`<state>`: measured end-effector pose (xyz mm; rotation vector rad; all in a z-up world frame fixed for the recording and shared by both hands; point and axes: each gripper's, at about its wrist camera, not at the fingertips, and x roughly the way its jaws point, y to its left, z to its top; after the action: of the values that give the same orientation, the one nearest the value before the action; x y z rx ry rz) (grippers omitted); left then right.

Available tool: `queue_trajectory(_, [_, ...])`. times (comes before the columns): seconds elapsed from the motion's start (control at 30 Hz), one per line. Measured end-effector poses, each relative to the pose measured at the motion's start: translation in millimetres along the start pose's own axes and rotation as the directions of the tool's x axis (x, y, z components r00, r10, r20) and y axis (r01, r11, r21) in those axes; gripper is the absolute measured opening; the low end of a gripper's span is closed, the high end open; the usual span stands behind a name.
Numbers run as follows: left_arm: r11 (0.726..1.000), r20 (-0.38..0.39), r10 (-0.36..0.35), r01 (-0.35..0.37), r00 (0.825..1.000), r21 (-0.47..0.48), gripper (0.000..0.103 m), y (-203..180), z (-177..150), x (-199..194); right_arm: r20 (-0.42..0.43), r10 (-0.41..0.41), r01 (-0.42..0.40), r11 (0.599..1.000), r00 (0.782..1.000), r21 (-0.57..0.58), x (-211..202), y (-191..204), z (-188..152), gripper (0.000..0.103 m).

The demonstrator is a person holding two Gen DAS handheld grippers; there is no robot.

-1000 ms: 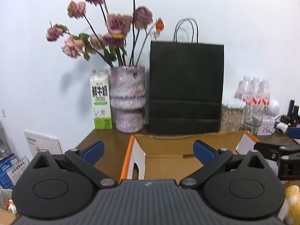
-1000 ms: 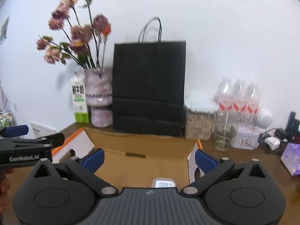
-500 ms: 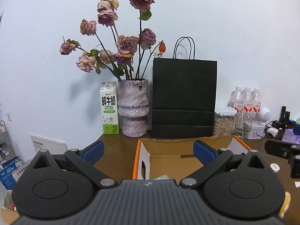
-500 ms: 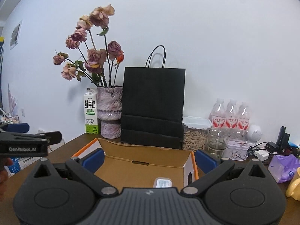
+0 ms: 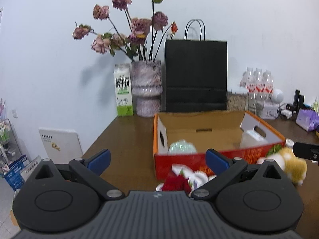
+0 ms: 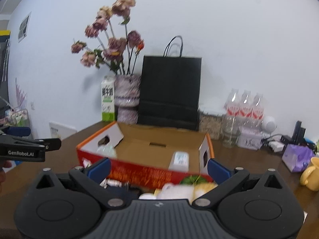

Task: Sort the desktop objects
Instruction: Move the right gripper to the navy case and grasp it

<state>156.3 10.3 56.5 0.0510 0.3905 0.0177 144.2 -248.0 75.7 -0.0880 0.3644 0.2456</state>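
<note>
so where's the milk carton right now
The milk carton stands upright at the back left of the desk against the wall, just left of the flower vase, in both wrist views.

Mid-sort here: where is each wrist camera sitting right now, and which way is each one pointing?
Left wrist: on the left gripper, facing the wall across the brown wooden desk; open blue-tipped fingers frame the orange cardboard box; the right gripper's black tip pokes in at right.
Right wrist: on the right gripper, facing the same wall from further right; the left gripper shows at left.
Shared: the box, black paper bag, marbled vase of dried roses, milk carton.
</note>
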Motion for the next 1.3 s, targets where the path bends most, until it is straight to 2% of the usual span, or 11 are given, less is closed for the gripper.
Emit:
queue_trajectory(0.17, [1.000,-0.061,0.006,-0.006,0.998,0.000,0.103,6.6,-22.8,3.4,-0.093,0.046,-0.044,0.999,0.995,0.020,10.0,13.1,-23.0,0.103])
queue_trajectory(0.33, [1.000,-0.103,0.016,-0.016,0.995,-0.001,0.103,16.6,-40.4,3.8,-0.191,0.077,-0.074,0.997,0.979,0.022,26.5,31.9,-38.5,0.103])
queue_trajectory(0.53, [1.000,-0.135,0.023,-0.024,0.991,0.000,0.103,28.6,-56.5,0.8,-0.276,0.128,-0.115,0.991,0.953,0.060,50.5,47.1,-41.5,0.103])
queue_trajectory(0.73, [1.000,-0.146,0.018,-0.021,0.989,-0.016,0.103,39.1,-62.5,-2.9,-0.347,0.108,-0.089,0.994,0.932,0.068,76.9,56.5,-37.3,0.103])
queue_trajectory(0.83, [1.000,-0.145,0.011,-0.015,0.989,-0.022,0.103,42.9,-65.1,-5.4,-0.376,0.096,-0.080,0.995,0.922,0.058,86.8,62.0,-36.6,0.097])
queue_trajectory(0.93, [1.000,-0.150,0.009,-0.013,0.989,-0.027,0.103,46.4,-68.0,-6.5,-0.394,0.099,-0.081,0.995,0.914,0.062,93.2,66.8,-37.6,0.087])
queue_trajectory(1.0, [0.999,-0.154,0.007,-0.012,0.988,-0.030,0.103,48.4,-69.4,-7.1,-0.406,0.097,-0.079,0.995,0.909,0.061,96.5,70.3,-38.4,0.084])
queue_trajectory(1.13, [0.999,-0.152,0.003,-0.008,0.988,-0.031,0.103,51.3,-71.6,-10.0,-0.410,0.074,-0.075,0.997,0.909,0.014,97.3,77.4,-39.6,0.080])
queue_trajectory(1.3, [0.999,-0.158,0.010,-0.017,0.987,-0.039,0.103,53.8,-72.6,-9.3,-0.394,0.099,-0.101,0.995,0.914,0.016,91.6,73.7,-36.9,0.065])
